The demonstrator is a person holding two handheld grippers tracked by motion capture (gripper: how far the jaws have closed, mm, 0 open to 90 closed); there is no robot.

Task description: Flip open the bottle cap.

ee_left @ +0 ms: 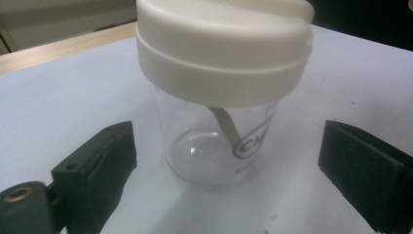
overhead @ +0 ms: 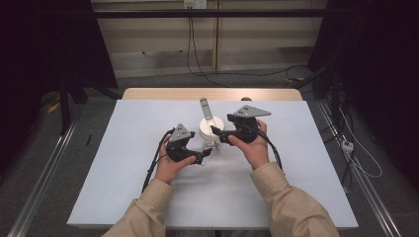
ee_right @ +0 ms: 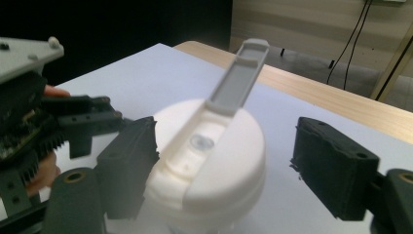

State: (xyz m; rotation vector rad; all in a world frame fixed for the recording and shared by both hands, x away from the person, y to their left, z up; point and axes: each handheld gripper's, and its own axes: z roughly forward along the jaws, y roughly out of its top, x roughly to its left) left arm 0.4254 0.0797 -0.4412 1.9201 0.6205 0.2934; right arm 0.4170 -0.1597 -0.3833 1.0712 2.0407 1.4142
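A clear plastic cup with a white lid stands upright on the white mat at the table's middle. A grey flip tab rises from the lid and leans toward the far side. My left gripper is open, its pads standing apart on either side of the cup's clear body. My right gripper is open around the lid; one pad is close beside the rim, the other stands clear of it. In the high view the left gripper and right gripper flank the cup.
The mat covers a wooden table whose bare edge shows at the far side. Black cables run over the floor beyond it, and metal rails line both sides. The left gripper's body sits close at the left of the right gripper view.
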